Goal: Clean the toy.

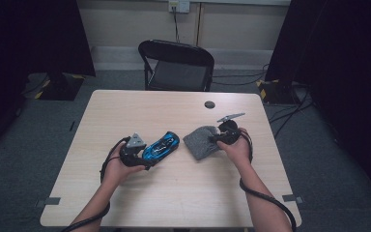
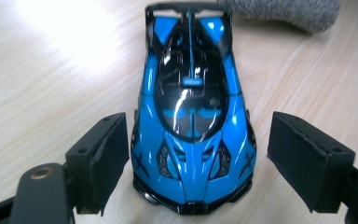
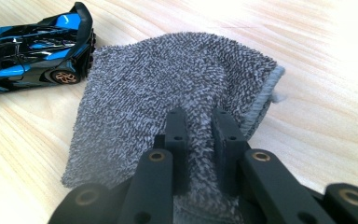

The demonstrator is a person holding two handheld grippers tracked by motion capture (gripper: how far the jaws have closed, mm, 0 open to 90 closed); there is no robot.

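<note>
The left gripper (image 1: 142,155) stood with jaws spread either side of the blue toy car's (image 1: 161,146) nose, not pressing it. The right gripper (image 1: 216,138) was clamped on a fold of the grey cloth (image 1: 201,141) — car and cloth lay mid-surface, just beside each other. The pale wooden surface (image 1: 174,193) had bare room toward every edge. Beyond its far edge stood a black folding chair (image 1: 177,65) on grey carpet.
</note>
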